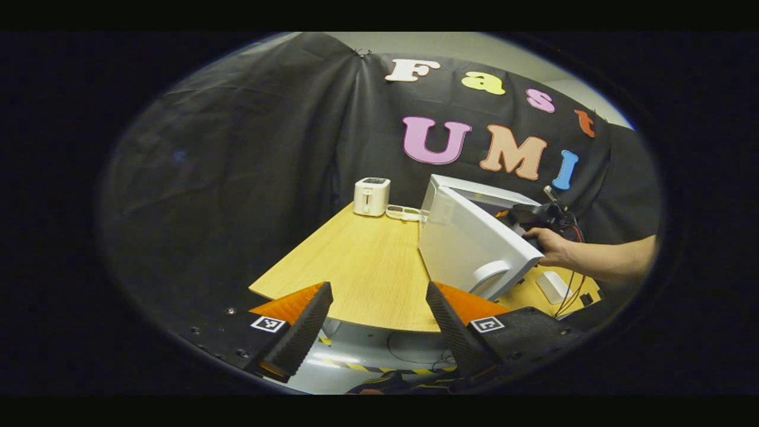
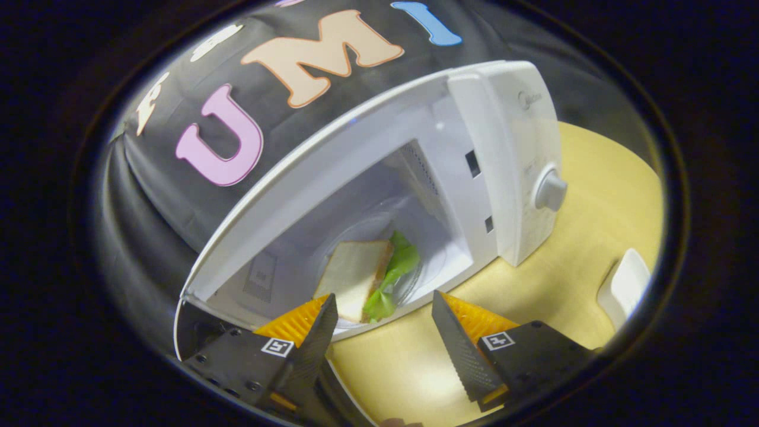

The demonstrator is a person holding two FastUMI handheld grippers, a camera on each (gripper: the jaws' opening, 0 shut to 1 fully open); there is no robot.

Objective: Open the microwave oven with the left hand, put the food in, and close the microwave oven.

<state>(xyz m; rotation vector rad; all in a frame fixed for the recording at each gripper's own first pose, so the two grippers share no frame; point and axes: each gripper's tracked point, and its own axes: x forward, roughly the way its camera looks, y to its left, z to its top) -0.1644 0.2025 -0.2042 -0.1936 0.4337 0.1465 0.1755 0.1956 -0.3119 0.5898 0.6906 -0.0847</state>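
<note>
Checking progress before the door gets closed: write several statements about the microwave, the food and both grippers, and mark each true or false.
1. The white microwave oven's door stands open. True.
2. The sandwich of white bread and green lettuce lies on the wooden table. False: it lies inside the oven cavity.
3. The right gripper is shut on the sandwich. False: its jaws are apart, holding nothing.
4. The left gripper is open and empty. True.
5. A small white toaster stands at the light wooden table's far edge. True.
</note>
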